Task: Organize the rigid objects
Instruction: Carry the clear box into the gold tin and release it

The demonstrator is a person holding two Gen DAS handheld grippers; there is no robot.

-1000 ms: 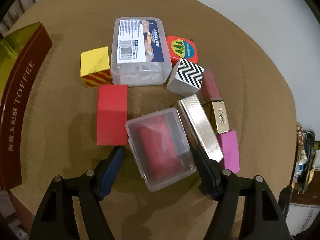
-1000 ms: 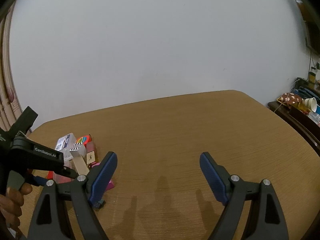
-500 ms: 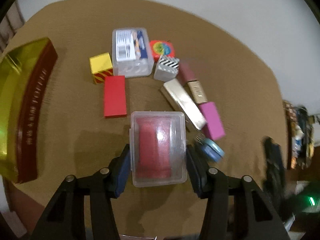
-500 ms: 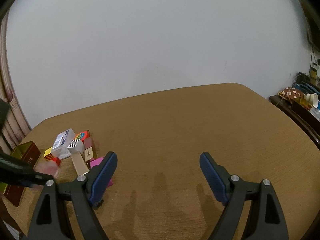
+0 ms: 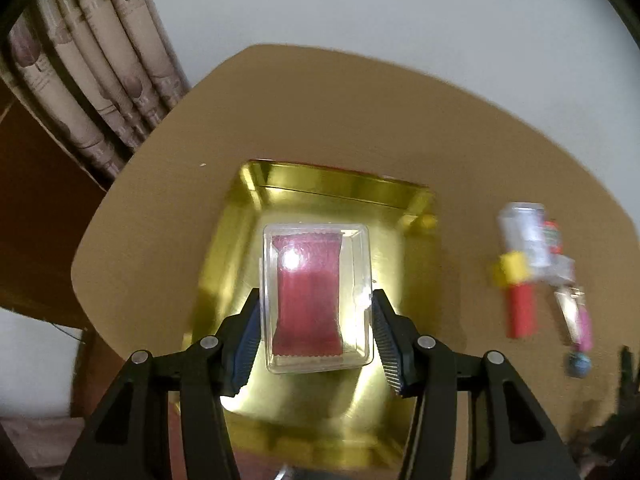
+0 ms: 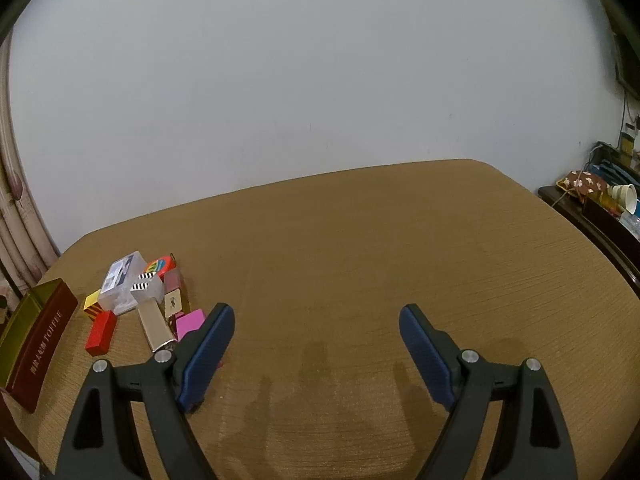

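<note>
My left gripper (image 5: 316,320) is shut on a clear plastic box with a red packet inside (image 5: 316,296) and holds it above the open gold toffee tin (image 5: 416,240). The tin also shows at the far left of the right wrist view (image 6: 40,332), with a dark red side. A cluster of small objects lies to the tin's right: a red block (image 5: 520,310), a yellow striped cube (image 5: 510,268), a clear labelled box (image 5: 528,236), a gold bar (image 6: 154,326) and a pink block (image 6: 190,322). My right gripper (image 6: 316,340) is open and empty over bare table.
The round wooden table (image 6: 360,248) has a white wall behind it. Curtains (image 5: 92,80) hang past the table's left edge. A dark sideboard with cups and clutter (image 6: 600,200) stands at the right.
My left gripper closed on the clear box, lifted it from the cluster and carried it left over the gold tin. The right gripper stayed almost still.
</note>
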